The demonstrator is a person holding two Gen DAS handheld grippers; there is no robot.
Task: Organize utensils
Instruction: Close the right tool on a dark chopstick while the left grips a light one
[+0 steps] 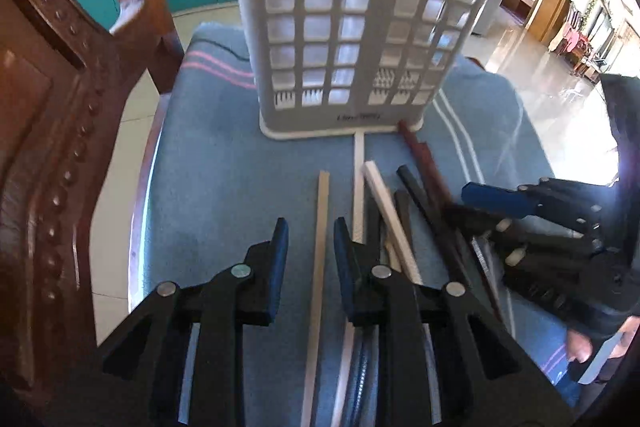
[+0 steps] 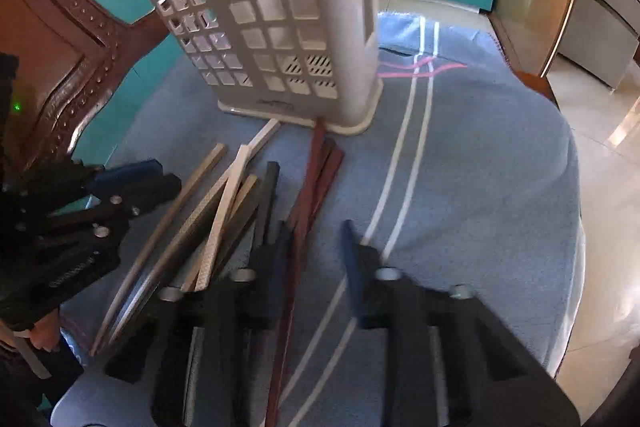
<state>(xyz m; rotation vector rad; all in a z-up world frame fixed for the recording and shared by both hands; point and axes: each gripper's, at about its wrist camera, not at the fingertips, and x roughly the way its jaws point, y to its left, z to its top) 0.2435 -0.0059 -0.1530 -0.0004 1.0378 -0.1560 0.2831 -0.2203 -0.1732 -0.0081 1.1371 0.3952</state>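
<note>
A white lattice utensil holder (image 1: 360,27) (image 2: 280,27) stands upright on the blue cloth. Loose chopsticks lie fanned in front of it: beige, white (image 1: 384,211), black (image 1: 416,195) and red-brown (image 1: 420,155) ones. My left gripper (image 1: 311,225) is open low over the cloth, with one beige chopstick (image 1: 323,195) lying between its fingers and a gap on each side. My right gripper (image 2: 314,231), blurred, is open over the red-brown chopsticks (image 2: 320,171); one runs between its fingers, close to the left one. Each gripper shows in the other's view, the right (image 1: 458,202) and the left (image 2: 168,174).
A carved wooden chair (image 1: 52,147) stands close on the left of the table. The blue cloth (image 1: 224,167) with white and pink stripes covers the tabletop, whose edge drops to a tiled floor (image 2: 600,167). A person's hand (image 1: 578,347) holds the right gripper.
</note>
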